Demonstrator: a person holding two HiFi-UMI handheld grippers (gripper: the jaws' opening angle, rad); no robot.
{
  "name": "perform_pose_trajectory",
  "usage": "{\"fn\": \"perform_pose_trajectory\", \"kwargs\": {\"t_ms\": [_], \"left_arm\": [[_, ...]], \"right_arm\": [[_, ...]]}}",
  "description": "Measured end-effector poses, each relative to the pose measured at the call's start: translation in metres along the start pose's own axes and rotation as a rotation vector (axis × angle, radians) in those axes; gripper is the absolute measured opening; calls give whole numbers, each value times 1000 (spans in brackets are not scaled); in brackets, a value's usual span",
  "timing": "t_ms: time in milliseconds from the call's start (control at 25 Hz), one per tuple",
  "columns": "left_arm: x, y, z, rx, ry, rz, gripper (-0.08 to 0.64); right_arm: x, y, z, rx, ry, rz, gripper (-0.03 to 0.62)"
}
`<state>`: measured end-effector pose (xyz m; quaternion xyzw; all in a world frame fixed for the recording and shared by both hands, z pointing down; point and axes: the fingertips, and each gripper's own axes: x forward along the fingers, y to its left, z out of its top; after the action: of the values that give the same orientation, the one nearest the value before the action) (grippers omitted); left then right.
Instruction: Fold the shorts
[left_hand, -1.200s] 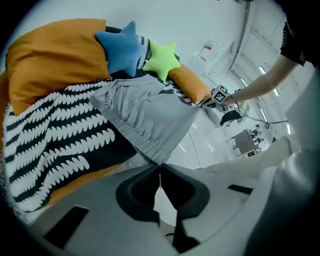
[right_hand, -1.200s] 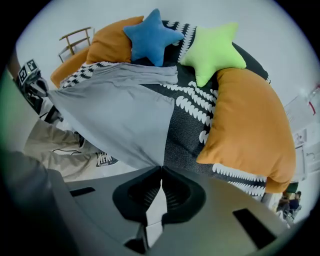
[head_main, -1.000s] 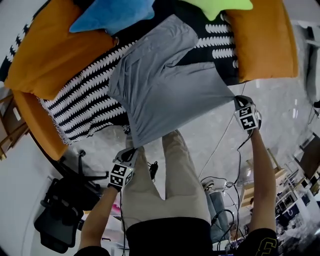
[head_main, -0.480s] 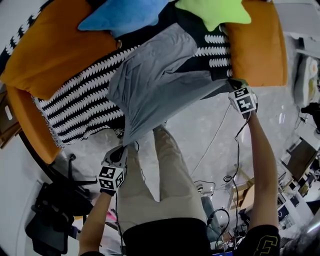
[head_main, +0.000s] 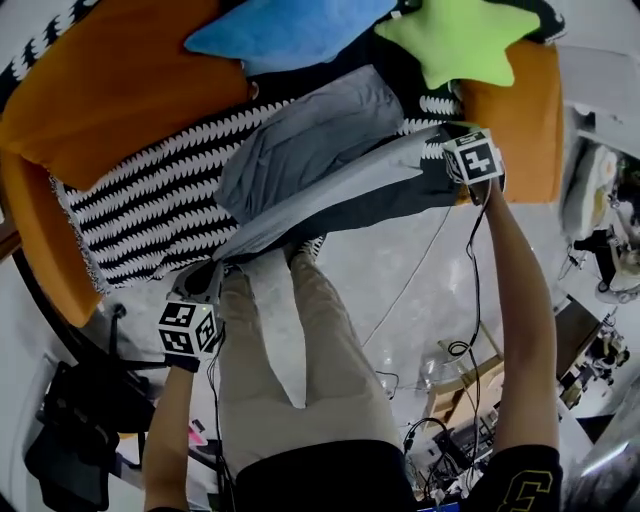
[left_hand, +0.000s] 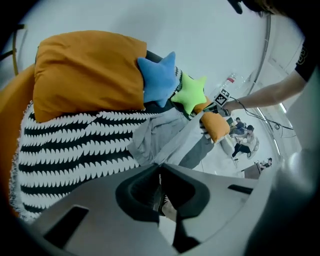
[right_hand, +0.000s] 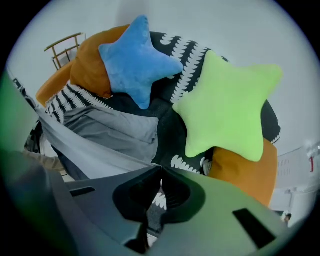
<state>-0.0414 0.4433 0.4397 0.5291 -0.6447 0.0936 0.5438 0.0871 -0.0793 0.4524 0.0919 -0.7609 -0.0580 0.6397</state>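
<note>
Left gripper (left_hand: 160, 182): jaws pressed together, pinching a thin fold of grey fabric at one corner of the shorts (head_main: 310, 150). Right gripper (right_hand: 159, 181): jaws likewise pressed together on the opposite corner of the same edge. In the head view this edge runs as a taut band from the left gripper, low at the sofa front, up to the right gripper beside the orange cushion (head_main: 525, 110).

The held edge is clear of the seat. The rest of the shorts lies loosely bunched on the black-and-white throw (head_main: 140, 210), below the blue star pillow (head_main: 290, 30) and the green star pillow (head_main: 455, 40). The band passes over the front of the sofa, above the person's legs and the pale floor (head_main: 400, 260).

Step in hand, as judged: the first fold, with the near edge raised for laying over the resting part.

Next move, as judged:
1. Keep both grips tight and the edge taut, so that no slack forms.
2. Bring the edge level over the far edge of the garment.
3. Lower it square onto the resting layer, clear of the star pillows.
4. Part the jaws only once the fabric lies flat.
</note>
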Motion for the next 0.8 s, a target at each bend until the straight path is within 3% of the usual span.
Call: {"fn": "perform_pose_trajectory", "kwargs": {"t_ms": [120,280,480,720,800], "left_arm": [[27,35,19,-52,1,56,23],[64,88,27,-185,-17,98,23],[59,118,48,-289,-62,145,23],[87,148,62,-288,-66,180,23],[92,161,70,-256,-76,240,45]], "right_arm": [[36,-6,36,-54,34,1,20],[97,3,78,-71,46,14,20],[105,2,141,-70,1,24,21],[145,0,181,-35,-37,33,20],[144,-8,196,60,-117,-14,38]]}}
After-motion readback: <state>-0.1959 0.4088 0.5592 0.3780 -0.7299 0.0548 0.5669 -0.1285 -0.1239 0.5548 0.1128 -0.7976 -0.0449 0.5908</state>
